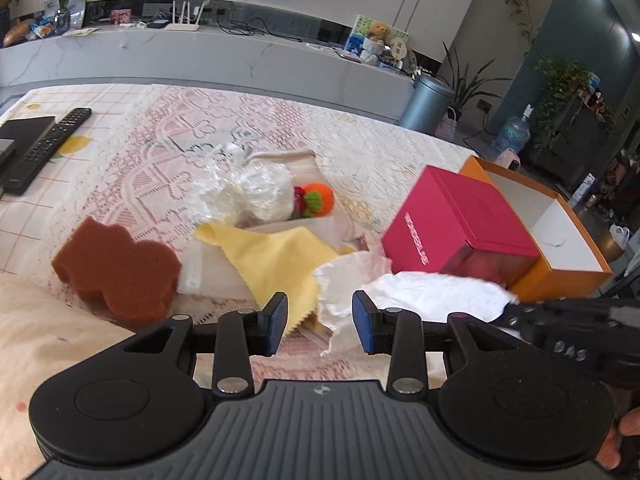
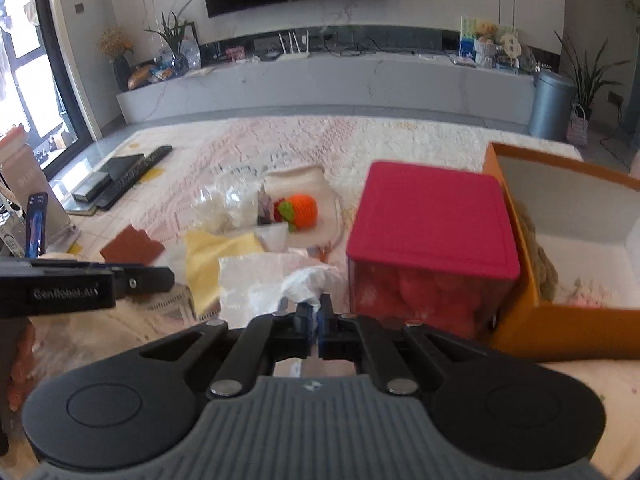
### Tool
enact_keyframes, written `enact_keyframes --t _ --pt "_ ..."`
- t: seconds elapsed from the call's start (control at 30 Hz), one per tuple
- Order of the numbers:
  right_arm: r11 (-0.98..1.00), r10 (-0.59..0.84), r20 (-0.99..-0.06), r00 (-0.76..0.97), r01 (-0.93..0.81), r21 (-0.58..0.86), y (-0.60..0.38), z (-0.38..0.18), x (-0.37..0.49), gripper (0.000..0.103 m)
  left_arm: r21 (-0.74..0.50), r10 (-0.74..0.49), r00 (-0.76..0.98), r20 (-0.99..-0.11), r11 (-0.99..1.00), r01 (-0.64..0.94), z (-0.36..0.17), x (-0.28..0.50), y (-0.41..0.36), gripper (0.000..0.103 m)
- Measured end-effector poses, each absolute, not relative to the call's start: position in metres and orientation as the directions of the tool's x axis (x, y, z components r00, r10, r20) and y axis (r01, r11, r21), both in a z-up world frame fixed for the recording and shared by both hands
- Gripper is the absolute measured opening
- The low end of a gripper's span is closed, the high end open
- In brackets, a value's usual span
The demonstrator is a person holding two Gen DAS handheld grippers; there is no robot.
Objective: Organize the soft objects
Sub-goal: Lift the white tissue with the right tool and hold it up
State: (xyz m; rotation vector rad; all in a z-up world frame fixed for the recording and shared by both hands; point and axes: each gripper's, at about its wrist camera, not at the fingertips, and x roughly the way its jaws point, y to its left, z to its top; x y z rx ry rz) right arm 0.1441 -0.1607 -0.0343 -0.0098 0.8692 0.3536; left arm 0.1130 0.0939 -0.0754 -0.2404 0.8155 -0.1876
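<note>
My left gripper (image 1: 320, 322) is open and empty, just above a crumpled white paper sheet (image 1: 344, 280) and the edge of a yellow cloth (image 1: 280, 256). My right gripper (image 2: 318, 320) is shut on a white crumpled plastic bag (image 2: 310, 282), which also shows in the left wrist view (image 1: 436, 292). A brown sponge (image 1: 116, 268) lies at the left. An orange knitted toy (image 1: 318, 196) and a clear plastic bundle (image 1: 248, 190) lie farther back. An open orange box (image 2: 560, 240) stands at the right.
A pink-lidded box (image 2: 432, 224) stands between the soft things and the orange box. A remote control (image 1: 56, 140) and a black device (image 1: 20, 132) lie at the table's far left. A grey bin (image 1: 428, 104) stands beyond the table.
</note>
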Motion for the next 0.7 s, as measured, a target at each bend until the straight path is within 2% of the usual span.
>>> enact_keyframes --t 0.13,0.23,0.3,0.37,0.47,0.57,0.7 --pt "0.931 0.345 -0.768 0.540 -0.300 0.207 -0.158 -0.056 0.149 0.001 -0.261 -0.251 0.649 -0.719 0.962 0.083 -0.082 0.109 0.084 0.042" --pt "0.909 0.389 -0.775 0.498 -0.343 0.237 -0.143 -0.064 0.153 0.009 -0.246 -0.236 0.641 -0.730 0.966 0.075 -0.083 0.108 0.084 0.042" --pt "0.887 0.428 -0.774 0.467 -0.381 0.261 -0.136 -0.063 0.156 0.020 -0.248 -0.228 0.644 -0.731 0.967 0.060 -0.081 0.106 0.088 0.042" --pt "0.875 0.452 -0.772 0.446 -0.392 0.285 -0.137 -0.057 0.159 0.048 -0.246 -0.219 0.645 -0.732 0.968 0.049 -0.080 0.106 0.092 0.042" --pt "0.866 0.473 -0.778 0.414 -0.380 0.324 -0.147 -0.043 0.165 0.060 -0.243 -0.213 0.645 -0.734 0.969 0.044 -0.079 0.105 0.094 0.042" --pt "0.870 0.459 -0.796 0.394 -0.379 0.315 -0.157 -0.026 0.175 0.065 -0.245 -0.223 0.642 -0.734 0.968 0.056 -0.079 0.106 0.093 0.042" --pt "0.794 0.418 -0.845 0.333 -0.586 0.162 -0.144 -0.005 0.189 0.067 -0.235 -0.231 0.639 -0.733 0.969 0.080 -0.078 0.106 0.090 0.042"
